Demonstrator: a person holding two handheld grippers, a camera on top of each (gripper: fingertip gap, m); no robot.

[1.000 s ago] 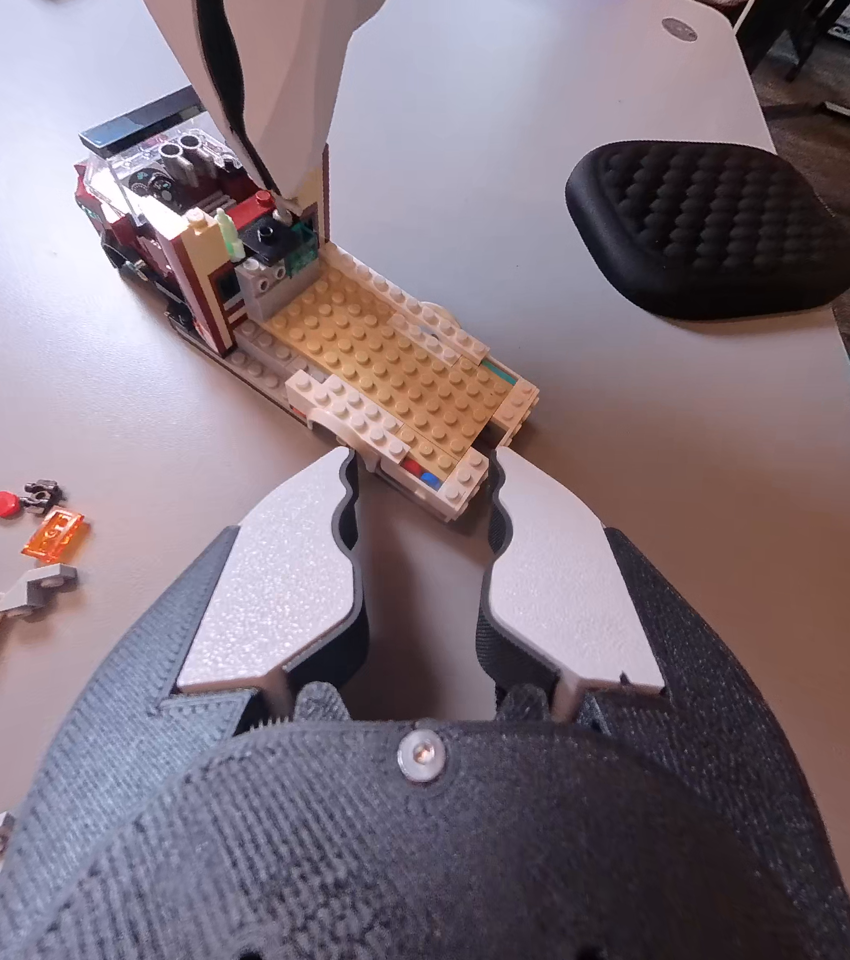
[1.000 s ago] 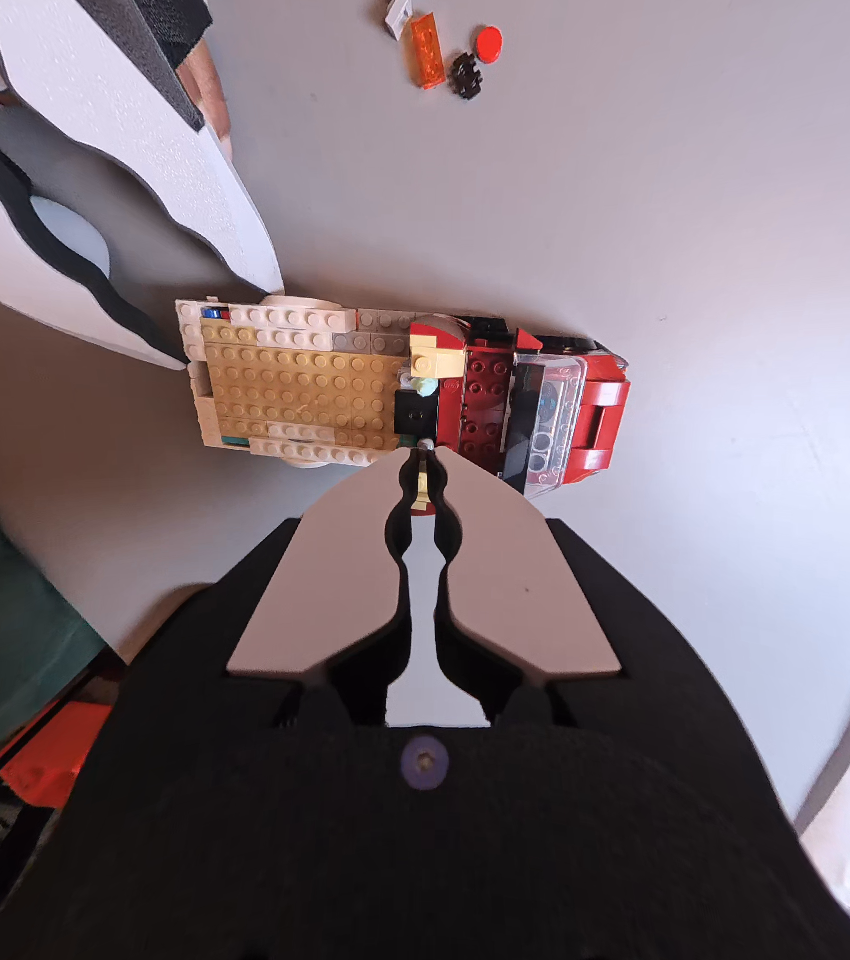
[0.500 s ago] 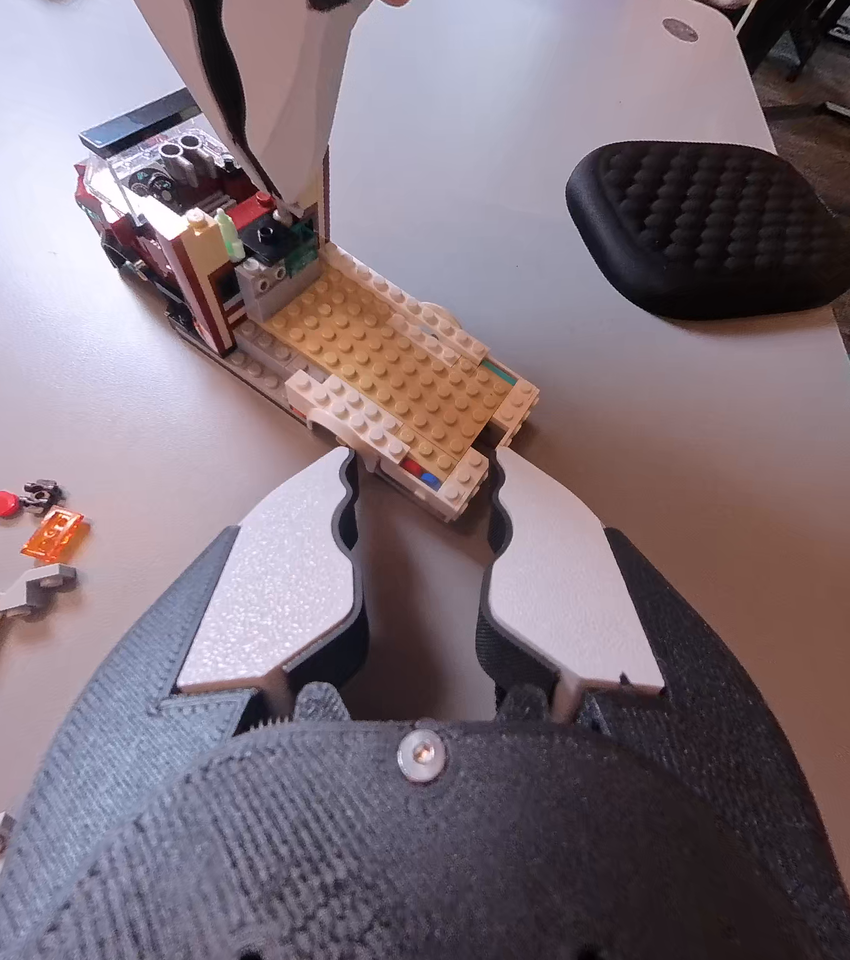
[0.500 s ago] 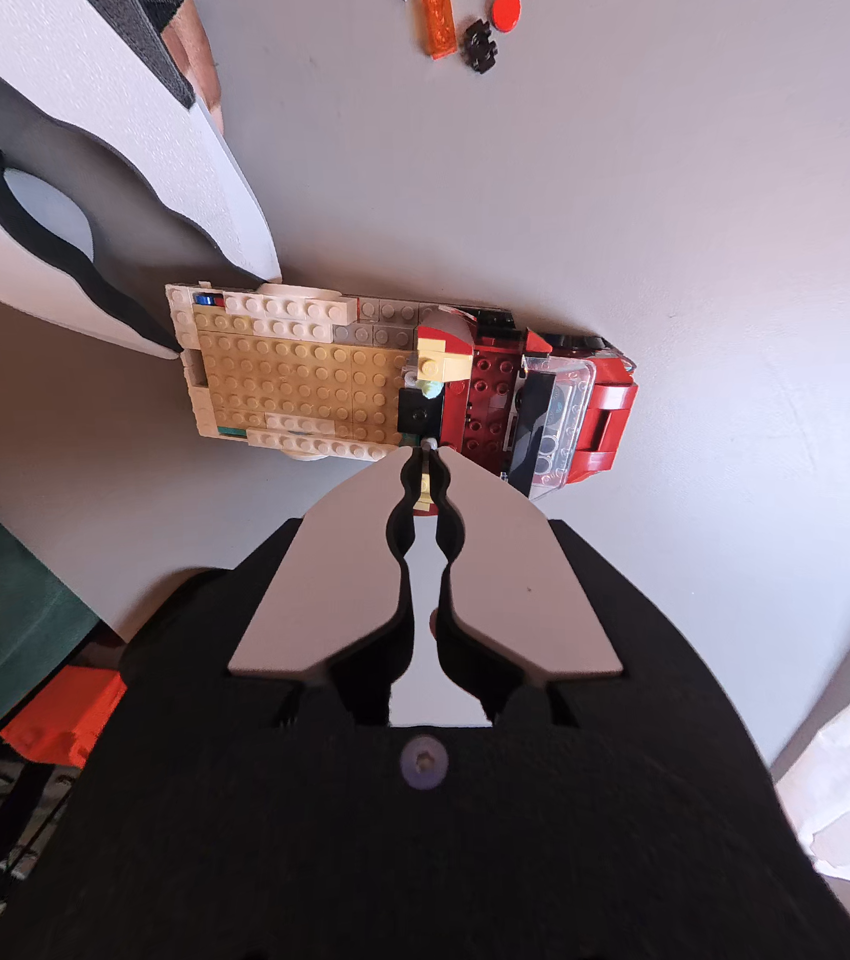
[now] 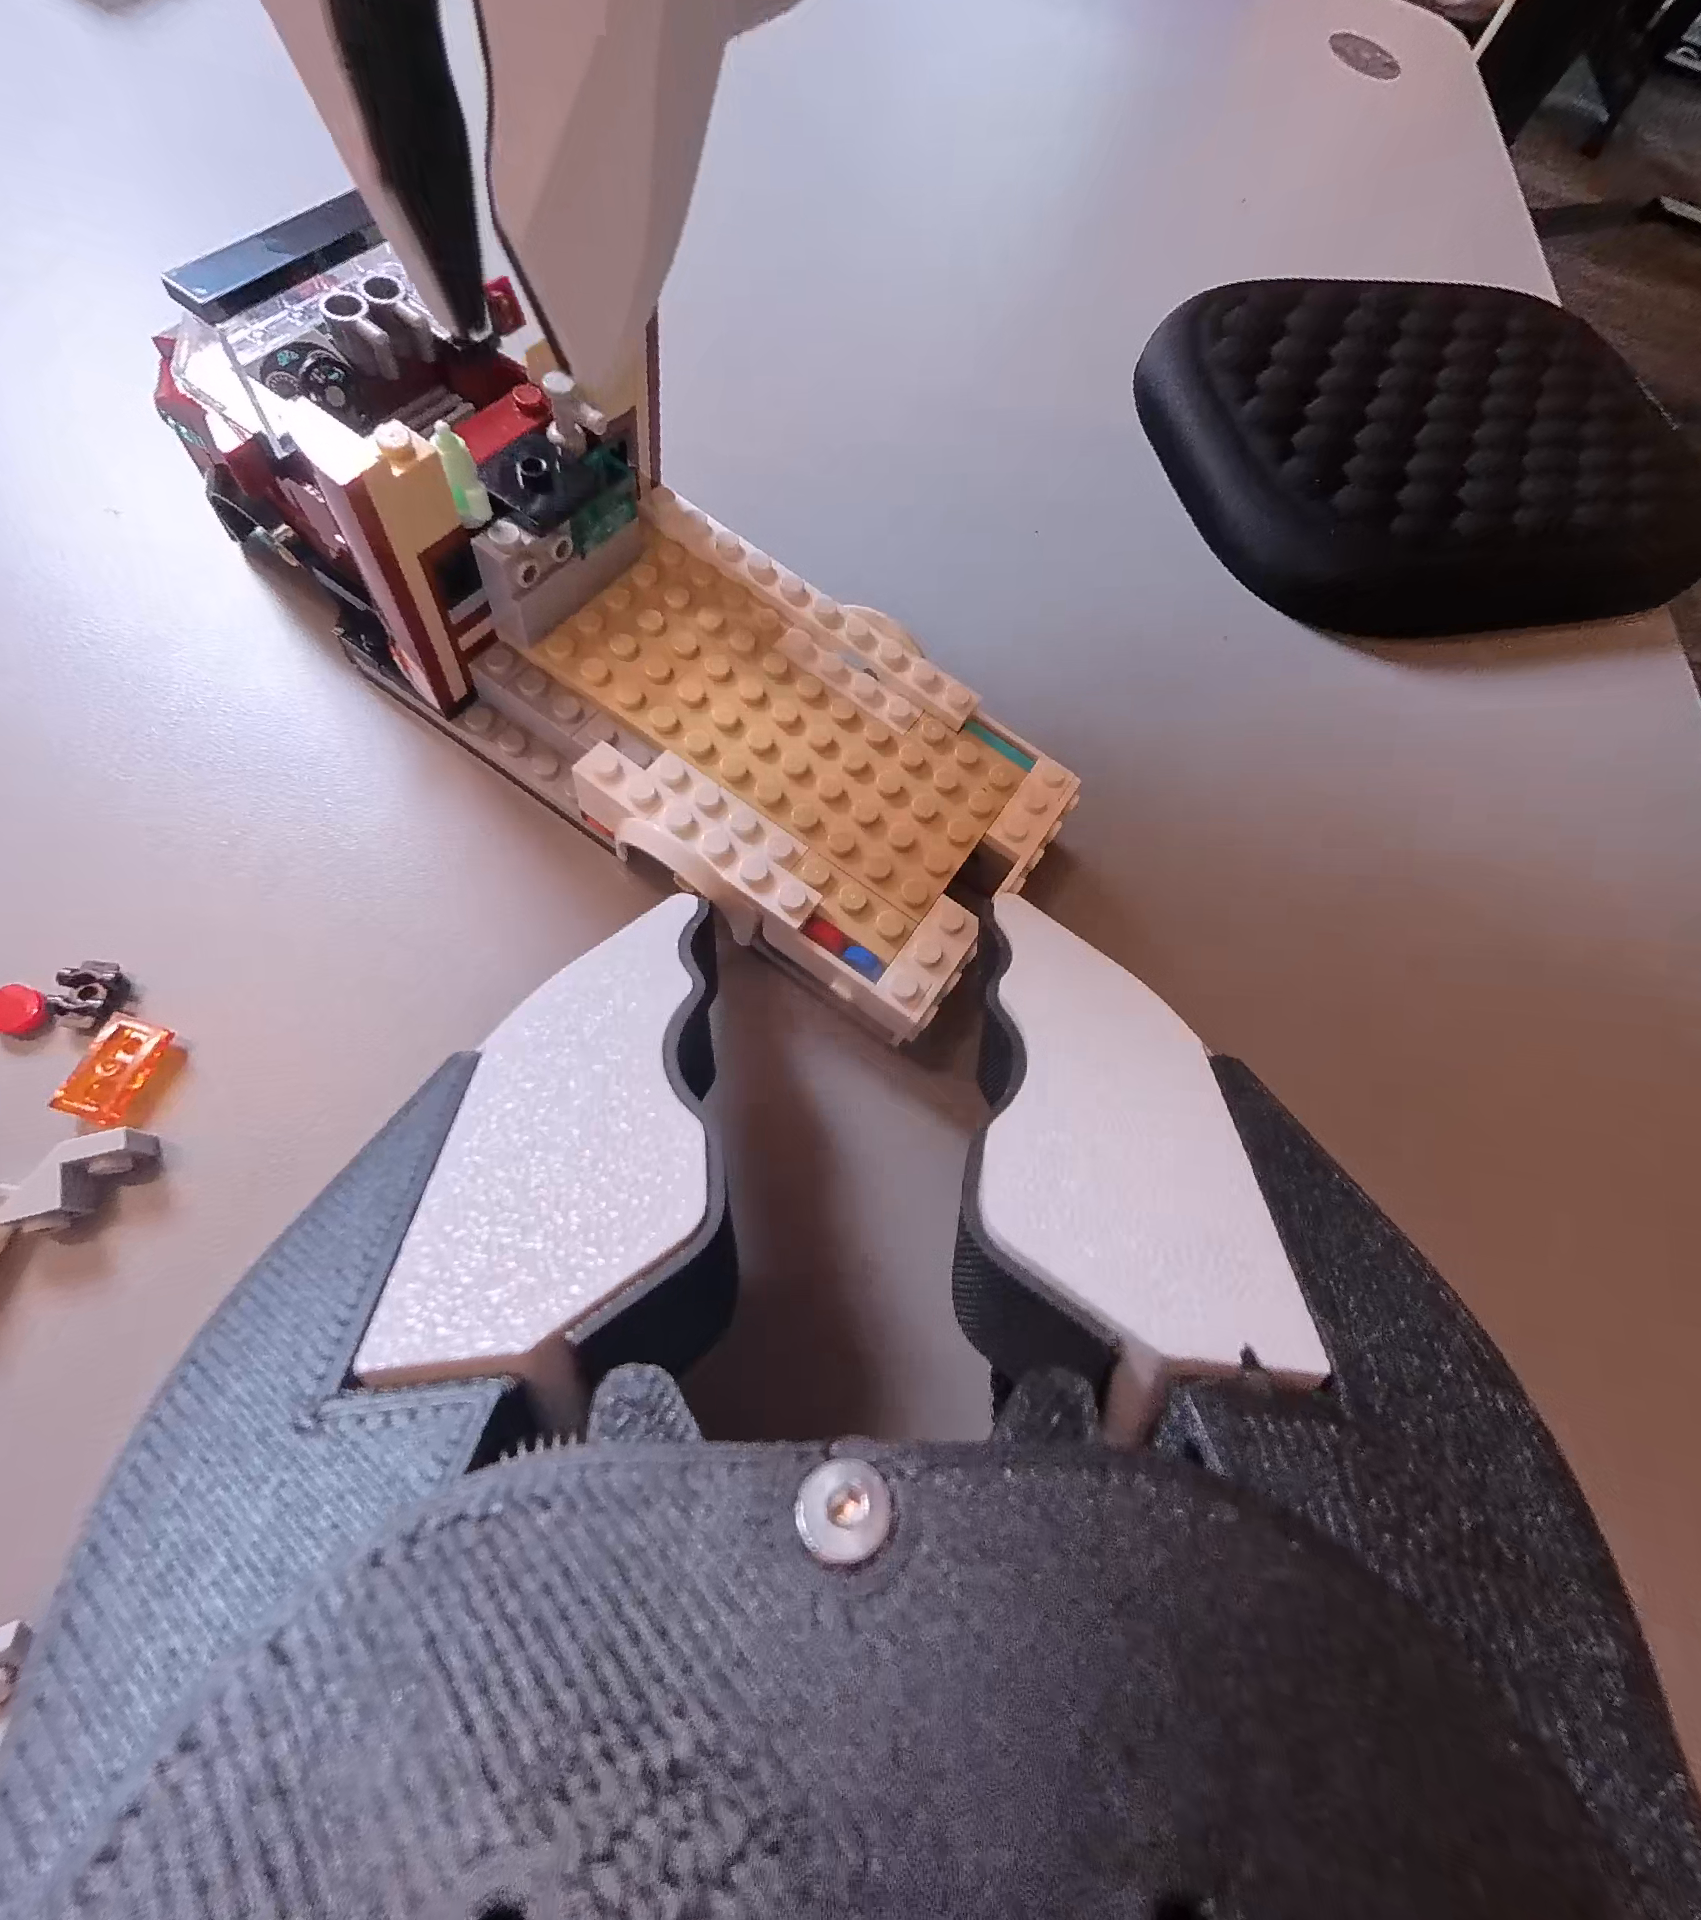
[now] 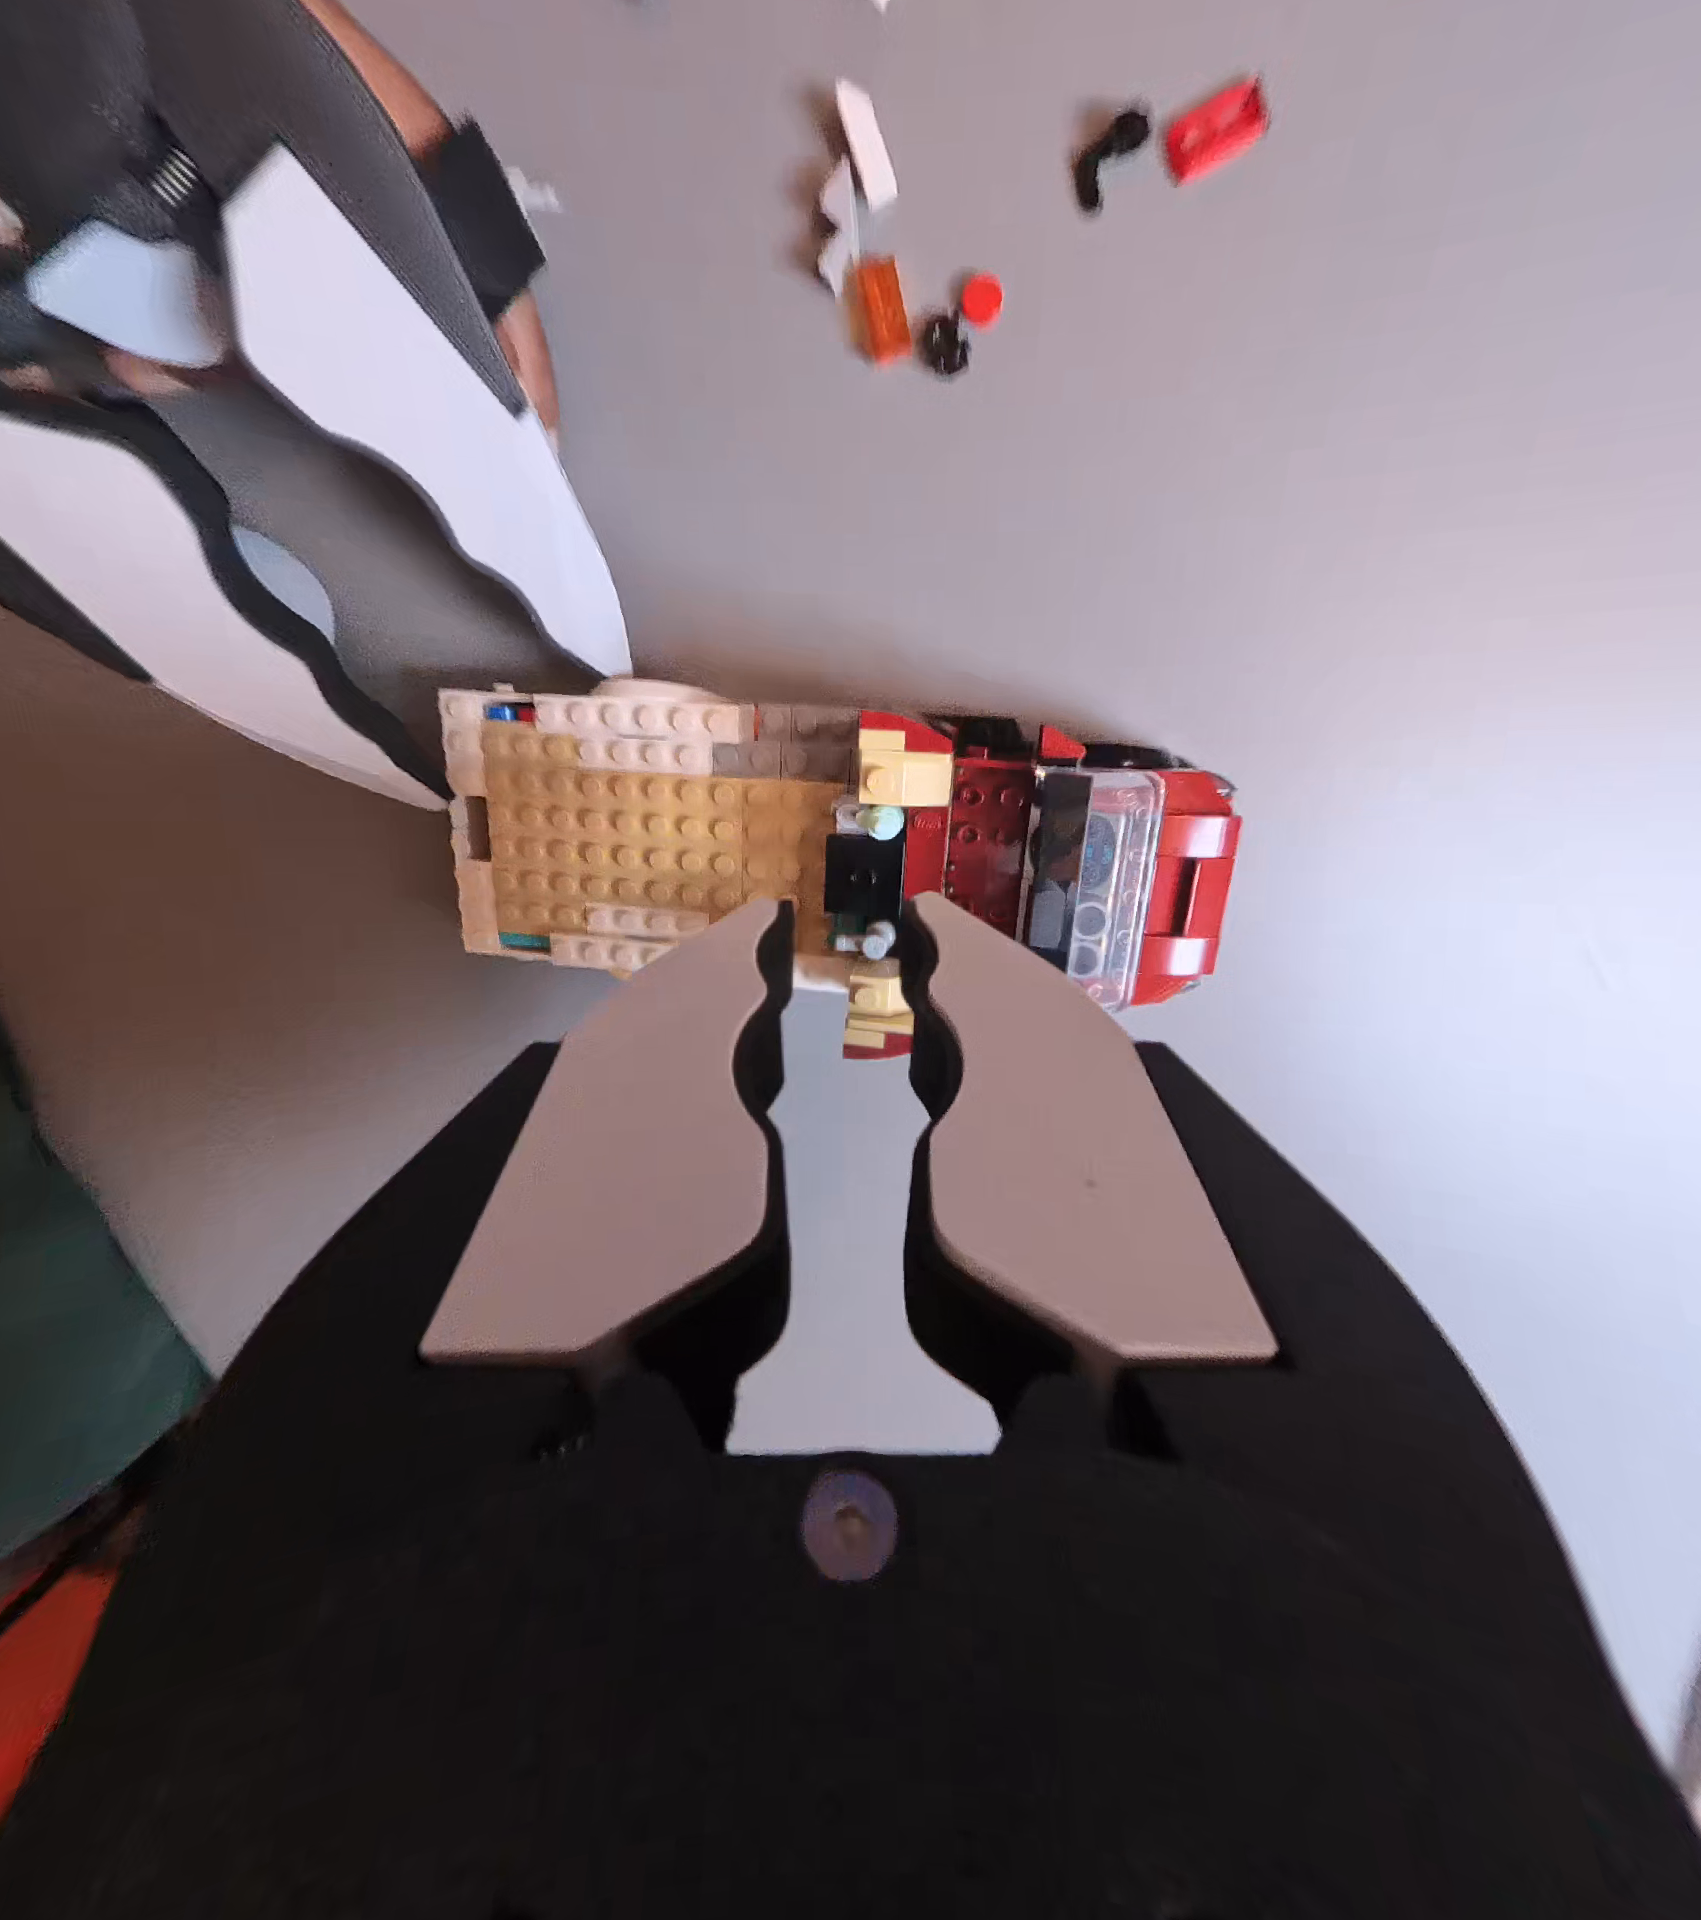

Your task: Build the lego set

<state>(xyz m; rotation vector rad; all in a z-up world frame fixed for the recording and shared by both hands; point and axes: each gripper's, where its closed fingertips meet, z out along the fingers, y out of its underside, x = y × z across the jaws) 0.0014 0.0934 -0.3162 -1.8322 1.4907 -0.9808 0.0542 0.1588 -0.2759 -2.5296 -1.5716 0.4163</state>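
My left gripper [image 5: 846,935] is spread apart and set around the rear end of the lego truck [image 5: 721,727]; the fingertips look to touch its rear corners, though I cannot be sure they press. My right gripper [image 6: 846,920] is released too, with a clear gap between its fingers, and it hovers above the side of the truck just behind the cab. A small tan and red wall piece [image 6: 877,1008] shows between its fingers; because this view is blurred, I cannot tell if it sits fully on the studs.

I judge the step in hand is fitting this side wall while the left gripper steadies the model. The next move calls for checking that the piece is seated, then fetching another part from the loose pieces [image 5: 87,1049] lying on the table [image 5: 1241,935] well apart from the truck.

The truck stands on the grey table, unfinished: a dark red cab with a clear windscreen, a tan studded floor with white edges behind it, and one tall striped wall on the far side from my right gripper
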